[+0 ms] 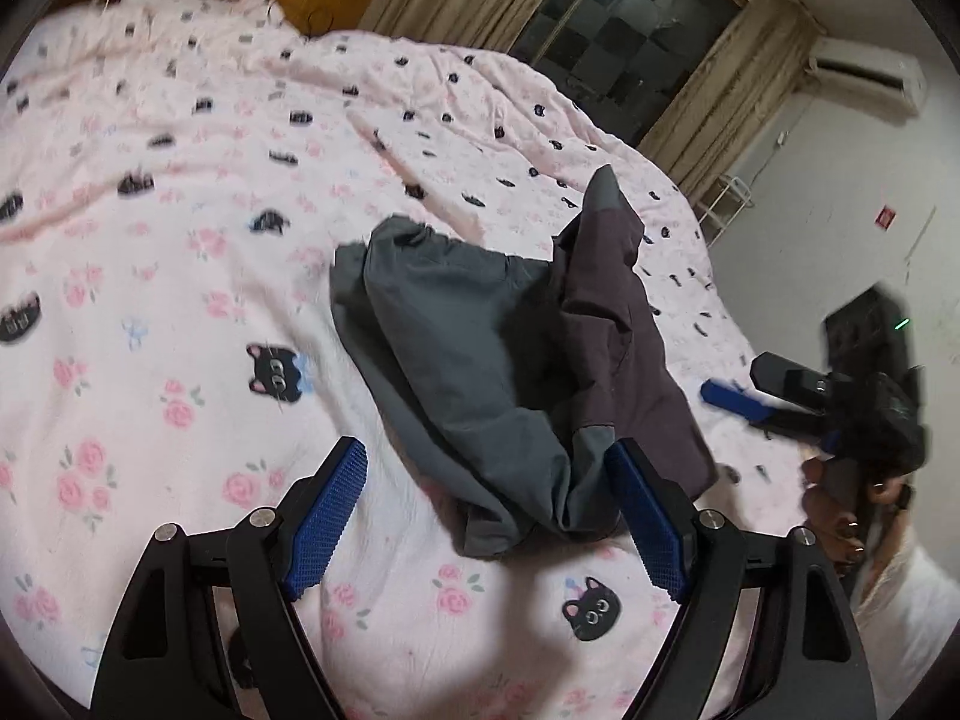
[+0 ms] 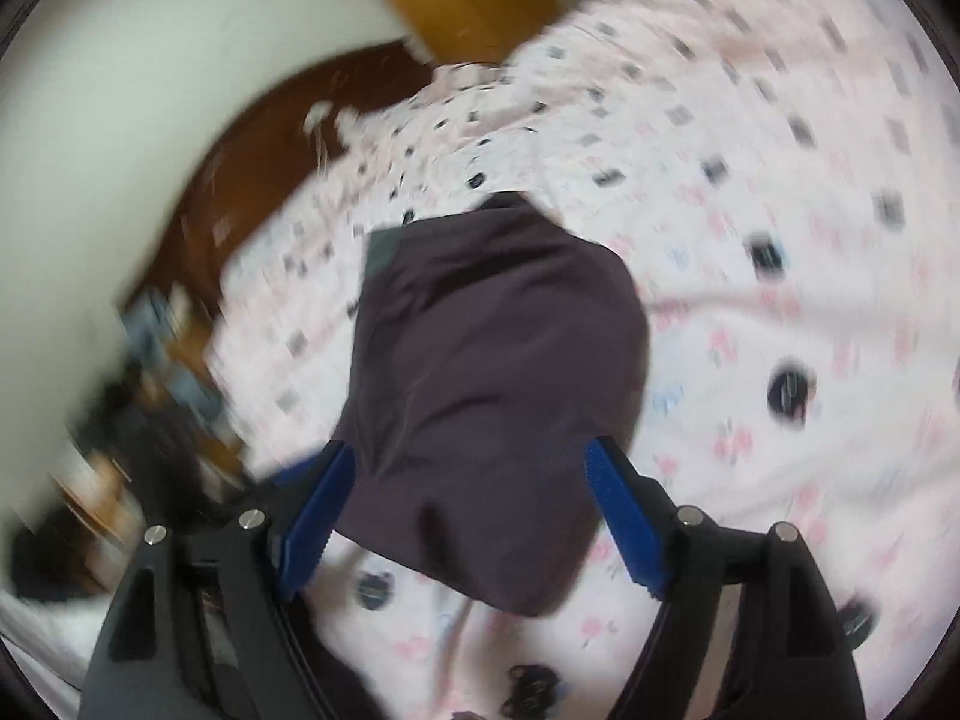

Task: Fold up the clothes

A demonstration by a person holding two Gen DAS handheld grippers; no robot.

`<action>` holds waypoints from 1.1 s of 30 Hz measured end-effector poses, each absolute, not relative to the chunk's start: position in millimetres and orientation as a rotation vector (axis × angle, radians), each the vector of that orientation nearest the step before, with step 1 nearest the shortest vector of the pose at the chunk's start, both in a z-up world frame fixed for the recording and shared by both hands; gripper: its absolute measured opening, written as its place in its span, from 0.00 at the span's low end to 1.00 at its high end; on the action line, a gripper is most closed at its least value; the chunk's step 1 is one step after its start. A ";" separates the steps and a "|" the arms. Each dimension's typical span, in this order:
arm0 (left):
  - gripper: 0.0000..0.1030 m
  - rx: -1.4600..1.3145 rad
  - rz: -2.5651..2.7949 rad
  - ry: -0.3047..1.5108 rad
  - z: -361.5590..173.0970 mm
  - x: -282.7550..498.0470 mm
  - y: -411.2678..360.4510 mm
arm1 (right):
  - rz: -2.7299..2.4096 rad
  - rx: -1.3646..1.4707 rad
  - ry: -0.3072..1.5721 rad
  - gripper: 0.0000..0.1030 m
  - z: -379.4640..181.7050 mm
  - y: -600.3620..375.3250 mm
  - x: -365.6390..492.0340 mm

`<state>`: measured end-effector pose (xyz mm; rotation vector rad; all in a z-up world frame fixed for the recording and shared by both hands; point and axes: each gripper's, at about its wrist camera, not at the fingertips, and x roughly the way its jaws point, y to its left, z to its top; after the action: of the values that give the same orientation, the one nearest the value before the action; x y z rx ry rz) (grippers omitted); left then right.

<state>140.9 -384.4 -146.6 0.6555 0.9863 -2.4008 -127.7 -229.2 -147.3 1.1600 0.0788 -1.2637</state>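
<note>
The bedspread (image 1: 198, 252) is pale pink with roses and black cat faces; the garment (image 1: 480, 360) is grey and dark purple.

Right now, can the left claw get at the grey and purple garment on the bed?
Probably yes: the left claw is open, the garment's near edge lies between its fingers, and nothing blocks it.

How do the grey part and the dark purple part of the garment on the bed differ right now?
The grey part lies spread toward the left gripper, gathered along its far edge. The dark purple part is bunched and partly raised, nearer the right gripper. Grey is lighter; purple nearly black. Both rest crumpled on the pink bedcover, ungripped.
</note>
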 end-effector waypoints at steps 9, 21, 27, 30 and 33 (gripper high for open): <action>0.77 0.658 -2.359 1.210 -164.5 122.1 -397.1 | -1.108 1.443 -0.240 0.80 -197.2 -232.0 -159.6; 0.68 0.698 -2.367 1.170 -181.1 122.7 -402.0 | -1.068 1.471 -0.227 0.65 -209.4 -273.5 -148.1; 0.68 0.665 -2.355 1.236 -176.7 127.1 -405.0 | -1.129 1.457 -0.179 0.47 -192.9 -274.4 -143.8; 0.70 0.615 -2.315 1.363 -171.2 136.2 -406.4 | -1.170 1.444 -0.160 0.45 -174.5 -275.8 -138.7; 0.71 0.511 -2.250 1.653 -173.3 147.9 -409.5 | -1.188 1.488 -0.181 0.45 -161.4 -274.7 -140.4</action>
<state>147.9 -409.5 -173.3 0.5106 1.6531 -2.2504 -140.4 -274.7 -161.4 1.4884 -0.1807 -1.1881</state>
